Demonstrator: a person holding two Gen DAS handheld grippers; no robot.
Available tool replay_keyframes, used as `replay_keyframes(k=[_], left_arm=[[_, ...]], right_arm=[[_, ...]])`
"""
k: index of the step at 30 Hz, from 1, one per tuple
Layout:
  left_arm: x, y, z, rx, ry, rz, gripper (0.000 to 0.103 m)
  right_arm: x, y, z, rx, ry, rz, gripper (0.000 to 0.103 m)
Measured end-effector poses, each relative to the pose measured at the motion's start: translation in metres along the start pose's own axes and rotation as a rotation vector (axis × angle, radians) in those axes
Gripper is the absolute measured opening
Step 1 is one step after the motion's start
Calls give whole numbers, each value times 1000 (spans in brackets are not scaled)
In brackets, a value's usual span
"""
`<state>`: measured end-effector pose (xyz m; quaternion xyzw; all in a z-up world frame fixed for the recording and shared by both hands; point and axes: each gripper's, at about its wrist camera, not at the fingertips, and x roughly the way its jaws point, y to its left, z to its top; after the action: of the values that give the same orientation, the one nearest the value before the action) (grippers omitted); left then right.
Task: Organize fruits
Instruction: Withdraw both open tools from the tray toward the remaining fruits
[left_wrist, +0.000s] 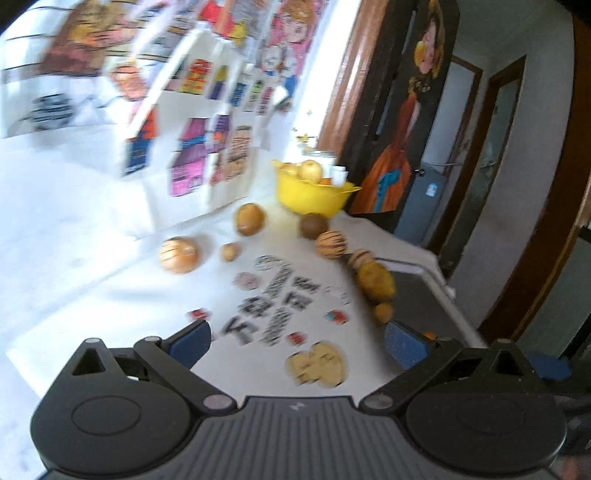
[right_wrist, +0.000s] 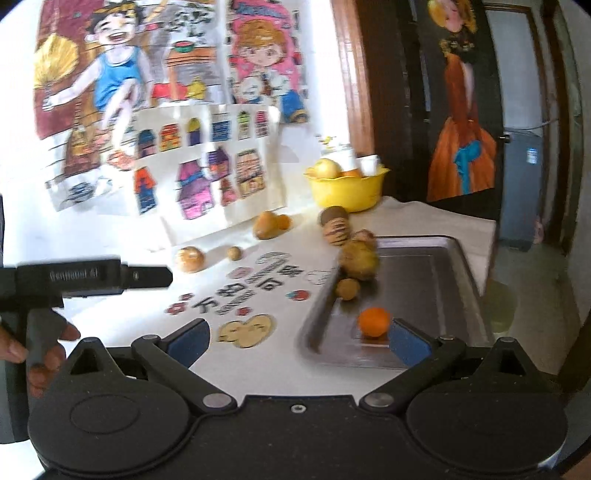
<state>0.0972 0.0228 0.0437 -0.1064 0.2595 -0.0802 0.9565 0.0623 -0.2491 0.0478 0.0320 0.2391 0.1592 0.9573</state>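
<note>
Both grippers spread wide and empty, fruit scattered by the tray.

The orange (right_wrist: 373, 321) sits in the tray (right_wrist: 443, 258), just ahead of the right gripper (right_wrist: 297, 341): light, firm, prone to roll, so pinch across its middle. Left gripper (left_wrist: 297, 341) hovers beside the tray, bowl (right_wrist: 347, 192) beyond it.

We look from a camera on each gripper, pointing forward and a bit down over the white table (left_wrist: 92, 229). Both views share the yellow bowl (left_wrist: 312, 194) (right_wrist: 347, 190) far off. Our right view sits nearer the metal tray (right_wrist: 424, 266).
</note>
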Motion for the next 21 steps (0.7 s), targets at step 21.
replay_keyframes(k=[21], left_arm=[[-37,93,9,-6,-4,217,102]], right_arm=[[71,68,118,124,131,367,102]])
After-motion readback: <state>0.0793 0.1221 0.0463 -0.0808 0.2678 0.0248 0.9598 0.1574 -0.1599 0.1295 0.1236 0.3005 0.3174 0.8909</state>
